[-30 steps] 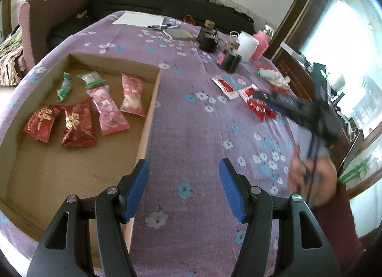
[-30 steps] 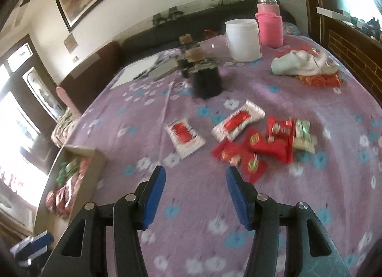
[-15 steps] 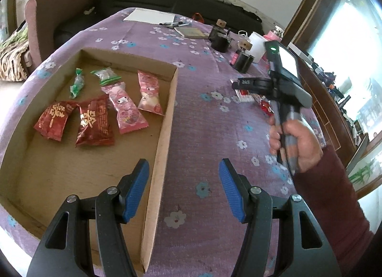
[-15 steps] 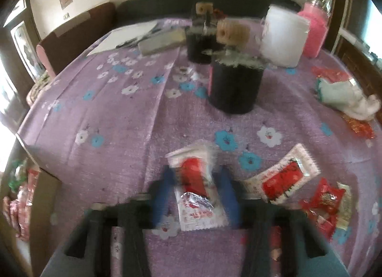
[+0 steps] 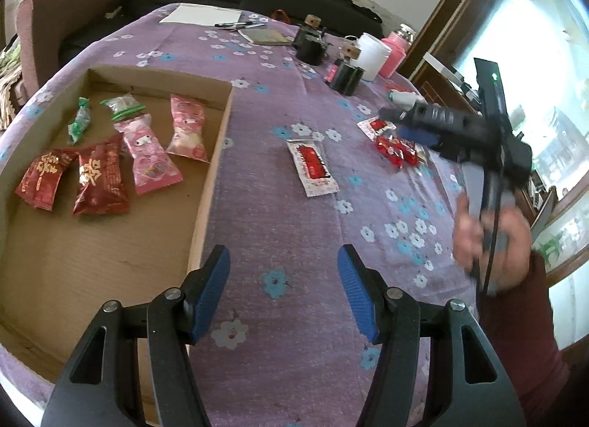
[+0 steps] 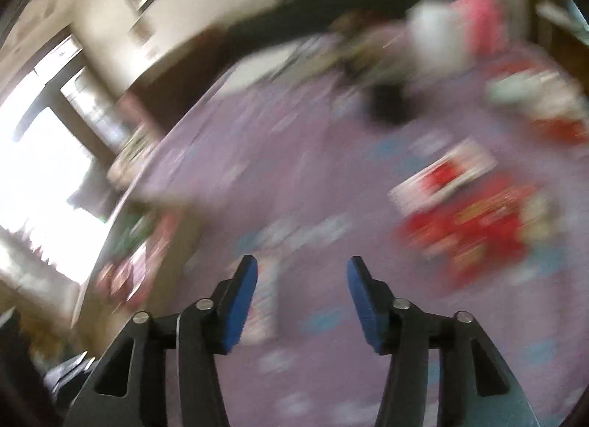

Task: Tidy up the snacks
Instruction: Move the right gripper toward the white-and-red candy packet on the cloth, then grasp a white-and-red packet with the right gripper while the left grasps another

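Item one: my right hand-held gripper (image 6: 300, 298), blue pads, jaws just reopened, released, nothing between them. Half a second back it was closed around the white sachet with a red centre panel (image 5: 313, 167). That sachet now lies flat on the purple flowered desk (image 5: 294, 243), moved leftward from the pile, near the tray wall but outside it.

Item two: shallow brown cardboard tray (image 5: 210, 176), holding six wrapped snacks, two red, two pink, two green.

Item three: loose red packets (image 5: 399, 147) and a second white sachet (image 5: 375, 127), on the desk beneath the right gripper.

Item four: my left hand-held gripper (image 5: 281, 290), unclenched, empty, hovering over the desk beside the tray.

Judgement: the sachet travelled partway only; it needs another pick before filing.
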A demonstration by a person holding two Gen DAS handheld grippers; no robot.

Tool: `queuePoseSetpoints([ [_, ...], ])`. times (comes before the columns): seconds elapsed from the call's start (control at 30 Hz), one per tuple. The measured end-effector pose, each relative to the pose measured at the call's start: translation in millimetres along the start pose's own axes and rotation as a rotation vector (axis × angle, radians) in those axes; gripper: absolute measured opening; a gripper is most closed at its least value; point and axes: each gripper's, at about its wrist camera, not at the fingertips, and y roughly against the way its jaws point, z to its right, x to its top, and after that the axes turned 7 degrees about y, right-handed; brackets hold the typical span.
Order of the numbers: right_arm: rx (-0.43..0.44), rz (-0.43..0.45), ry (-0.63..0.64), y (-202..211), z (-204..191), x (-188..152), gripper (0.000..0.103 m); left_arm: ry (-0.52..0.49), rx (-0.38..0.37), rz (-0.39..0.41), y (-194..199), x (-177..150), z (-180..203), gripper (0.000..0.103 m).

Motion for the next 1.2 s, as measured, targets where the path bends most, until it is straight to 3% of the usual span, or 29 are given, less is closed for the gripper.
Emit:
queuePoseSetpoints([
  [0.1,-0.073,0.054,-0.106,7.5,45.3,17.6,0.056,-0.016,-0.017,-0.007,-1.3,-1.0,4.1,0.060],
  [0.2,-0.128,0.038,-0.139,-8.6,71.2,33.9,0.056,-0.041,-0.025,-0.016,-3.6,-2.3,10.6,0.060],
  [0.33,-0.183,-0.008,-0.145,-40.8,81.6,50.7,0.056,-0.071,-0.024,-0.030,-6.5,-2.4,16.8,0.060],
  [0.43,-0.273,-0.099,-0.134,-74.5,81.5,60.3,0.057,-0.079,-0.019,-0.035,-7.8,-1.0,17.4,0.060],
  [0.53,-0.344,-0.101,-0.085,-89.5,69.8,66.8,0.058,-0.079,-0.013,-0.035,-9.1,1.4,16.7,0.060],
  [0.63,-0.421,-0.111,-0.009,-97.9,52.5,67.3,0.030,-0.071,-0.011,-0.037,-10.8,3.6,15.9,0.060],
  [0.67,-0.419,-0.111,0.020,-98.3,44.7,65.5,0.017,-0.067,-0.010,-0.037,-11.1,4.3,15.2,0.060],
  [0.8,-0.301,-0.129,0.070,-91.7,20.1,50.4,0.007,-0.049,-0.007,-0.041,-13.9,6.4,14.1,0.060],
  [0.97,-0.111,-0.172,0.089,-61.8,-6.5,5.4,0.007,-0.051,0.000,-0.040,-14.9,7.0,18.3,0.060],
  [1.13,-0.001,-0.146,0.026,-28.5,-3.7,-36.0,0.010,-0.080,0.012,-0.035,-18.9,9.7,33.2,0.060],
  [1.2,0.022,-0.063,0.010,-13.0,0.4,-45.1,0.023,-0.088,0.017,-0.035,-21.0,11.6,39.6,0.060],
])
